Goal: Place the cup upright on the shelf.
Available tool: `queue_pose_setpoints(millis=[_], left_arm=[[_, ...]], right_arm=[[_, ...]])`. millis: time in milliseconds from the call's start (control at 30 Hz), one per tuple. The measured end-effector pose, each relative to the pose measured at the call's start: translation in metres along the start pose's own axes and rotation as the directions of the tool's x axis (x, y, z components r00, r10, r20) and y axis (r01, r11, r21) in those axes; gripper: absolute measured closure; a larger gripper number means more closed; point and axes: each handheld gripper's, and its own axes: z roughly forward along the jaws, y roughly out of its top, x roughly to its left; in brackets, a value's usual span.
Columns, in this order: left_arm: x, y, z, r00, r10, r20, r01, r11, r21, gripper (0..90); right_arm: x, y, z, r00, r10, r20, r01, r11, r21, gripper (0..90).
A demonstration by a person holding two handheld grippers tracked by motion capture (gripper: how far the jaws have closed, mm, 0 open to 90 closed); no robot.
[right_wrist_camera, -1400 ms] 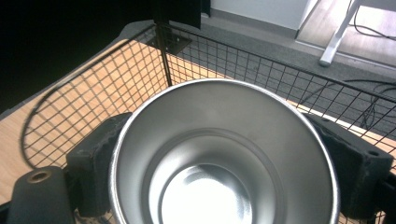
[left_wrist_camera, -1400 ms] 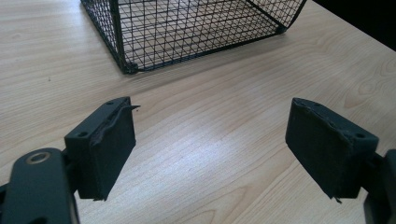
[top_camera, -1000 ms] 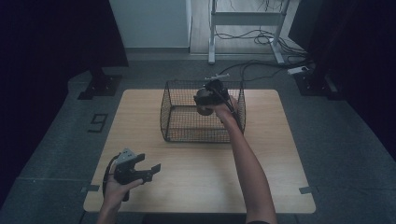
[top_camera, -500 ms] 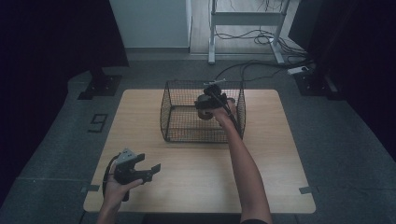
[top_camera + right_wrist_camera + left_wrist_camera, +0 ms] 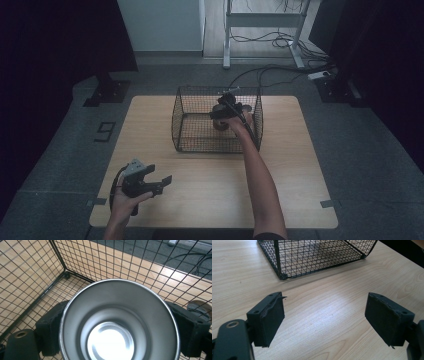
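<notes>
Right gripper (image 5: 117, 322) clamping a steel cup (image 5: 117, 322) inside the wire basket (image 5: 192, 117) at 12 o'clock, left gripper (image 5: 324, 322) spread wide, hovering over the wooden table (image 5: 295, 165) at 7 o'clock

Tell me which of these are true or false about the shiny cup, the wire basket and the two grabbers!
1. The right hand-held gripper grips a shiny metal cup. True.
2. The cup is held inside the wire basket. True.
3. The left hand-held gripper holds a spoon. False: its jaws stand open with nothing between them.
4. The basket sits on the floor. False: it stands on the wooden table.
5. The cup is full of juice. False: it is empty, its bright bottom showing.
</notes>
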Motion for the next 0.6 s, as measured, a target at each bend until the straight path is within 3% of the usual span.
queue_pose_setpoints(millis=[600], left_arm=[[0.0, 0.0, -0.001, 1.0, -0.002, 0.0, 0.002, 1.0, -0.004, 16.2]], right_arm=[[-0.005, -0.004, 0.011, 0.9996, -0.009, 0.028, 0.008, 0.999, 0.045, 13.0]])
